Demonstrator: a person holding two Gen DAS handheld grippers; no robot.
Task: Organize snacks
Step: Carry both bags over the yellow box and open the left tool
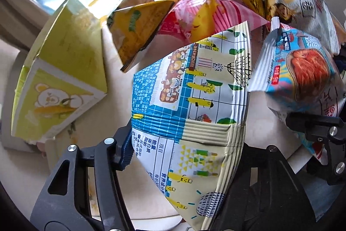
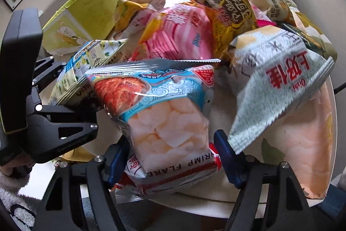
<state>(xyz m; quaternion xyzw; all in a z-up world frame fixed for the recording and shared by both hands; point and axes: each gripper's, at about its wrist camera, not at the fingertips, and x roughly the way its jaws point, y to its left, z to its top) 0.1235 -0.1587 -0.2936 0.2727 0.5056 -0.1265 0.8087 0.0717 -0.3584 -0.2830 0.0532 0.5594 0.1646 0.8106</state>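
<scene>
A heap of snack bags covers a round cream table point(image 2: 220, 105). My left gripper point(image 1: 186, 153) is shut on a blue-and-cream corn snack bag point(image 1: 194, 101), its pads pressing on both side edges; the right pad is hidden behind the bag. The same gripper point(image 2: 64, 92) and corn bag point(image 2: 71, 70) show at the left of the right wrist view. My right gripper point(image 2: 173, 155) is shut on a shrimp flakes bag point(image 2: 164, 114), blue pads against both sides of its lower end. That bag point(image 1: 302, 75) lies just right of the corn bag.
A yellow-green box with a bear point(image 1: 60, 79) stands at the table's left. A pink striped bag point(image 2: 179, 40), a gold bag point(image 2: 227, 8) and a grey-white bag with red characters point(image 2: 281, 83) crowd behind. A fuzzy sleeve point(image 2: 13, 198) is at lower left.
</scene>
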